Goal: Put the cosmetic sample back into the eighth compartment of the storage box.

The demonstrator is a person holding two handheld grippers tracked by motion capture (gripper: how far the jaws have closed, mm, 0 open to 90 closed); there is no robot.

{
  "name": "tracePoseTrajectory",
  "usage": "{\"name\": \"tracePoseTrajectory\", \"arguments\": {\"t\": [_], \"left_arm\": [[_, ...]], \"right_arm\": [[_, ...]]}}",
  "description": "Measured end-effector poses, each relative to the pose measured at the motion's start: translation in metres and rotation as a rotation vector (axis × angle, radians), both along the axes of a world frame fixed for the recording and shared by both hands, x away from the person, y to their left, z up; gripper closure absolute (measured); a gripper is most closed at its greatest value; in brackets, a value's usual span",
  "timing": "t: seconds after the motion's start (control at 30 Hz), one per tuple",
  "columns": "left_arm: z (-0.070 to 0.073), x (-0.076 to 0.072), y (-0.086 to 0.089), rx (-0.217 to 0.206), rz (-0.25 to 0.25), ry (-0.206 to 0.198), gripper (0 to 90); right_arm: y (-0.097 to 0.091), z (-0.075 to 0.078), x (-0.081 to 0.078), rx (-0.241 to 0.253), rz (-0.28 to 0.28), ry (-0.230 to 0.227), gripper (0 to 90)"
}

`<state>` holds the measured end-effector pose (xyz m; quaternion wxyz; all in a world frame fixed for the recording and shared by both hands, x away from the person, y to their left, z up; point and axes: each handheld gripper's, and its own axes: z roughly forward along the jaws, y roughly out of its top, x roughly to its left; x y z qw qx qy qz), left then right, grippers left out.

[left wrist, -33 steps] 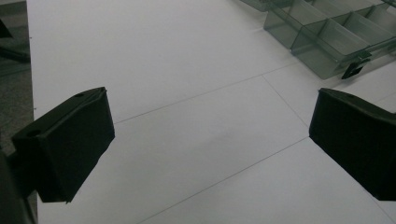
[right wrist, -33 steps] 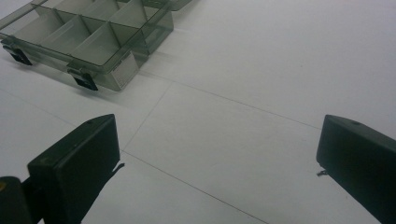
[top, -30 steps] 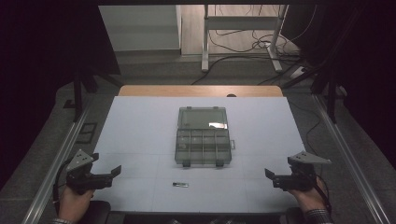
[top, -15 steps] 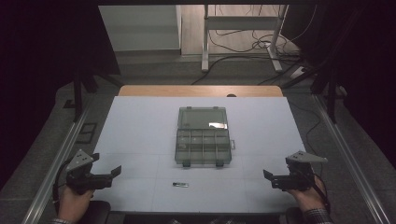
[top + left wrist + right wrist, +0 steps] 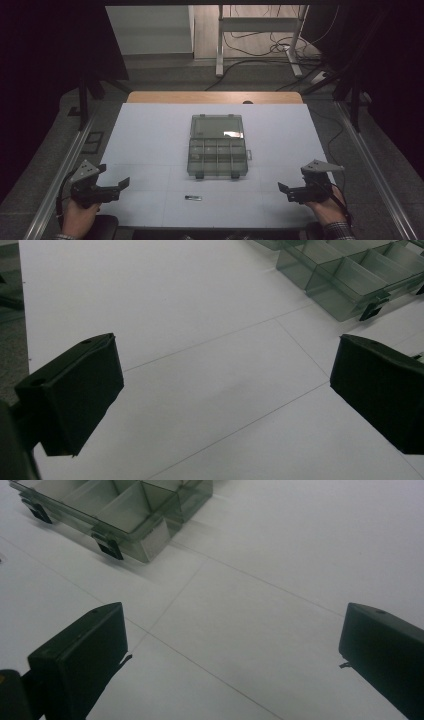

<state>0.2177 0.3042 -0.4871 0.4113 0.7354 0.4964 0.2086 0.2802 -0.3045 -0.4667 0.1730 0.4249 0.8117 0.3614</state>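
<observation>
Item 1: white table [image 5: 150,145], marked with thin grid lines, a wooden strip along its far edge.

Item 2: translucent grey compartment box [image 5: 218,146], lid open toward the far side, lying flat at the table's centre; its divided tray sits on the near side, with 2 dark latches on the near rim. Compartment contents cannot be told.

Item 3: small dark slim object [image 5: 193,198], lying on the table near the front edge, in front of the box and well apart from it; kind unclear.

Item 4: left gripper [image 5: 116,186], held in a hand at the near left corner, jaws spread wide, holding nothing.

Item 5: right gripper [image 5: 286,192], held at the near right corner, jaws spread wide, holding nothing.
</observation>
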Motion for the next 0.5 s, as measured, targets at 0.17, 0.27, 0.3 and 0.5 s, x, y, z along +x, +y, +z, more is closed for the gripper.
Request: {"name": "tracePoseTrajectory", "arguments": {"t": [0.17,0.27,0.3,0.5], "left_arm": [[0.0,0.0,0.001,-0.007,0.002,0.0,1.1],[0.0,0.0,0.001,-0.01,0.003,0.001,1.1],[0.0,0.0,0.001,-0.01,0.003,0.0,1.1],[0.0,0.0,0.002,-0.015,0.005,0.001,1.1]], "right_arm": [[0.004,0.0,0.004,0.025,0.031,0.004,0.0],[0.006,0.001,0.006,0.035,0.045,0.004,0.0],[0.006,0.001,0.006,0.035,0.045,0.004,0.0],[0.012,0.001,0.009,0.046,0.081,0.014,0.0]]}}
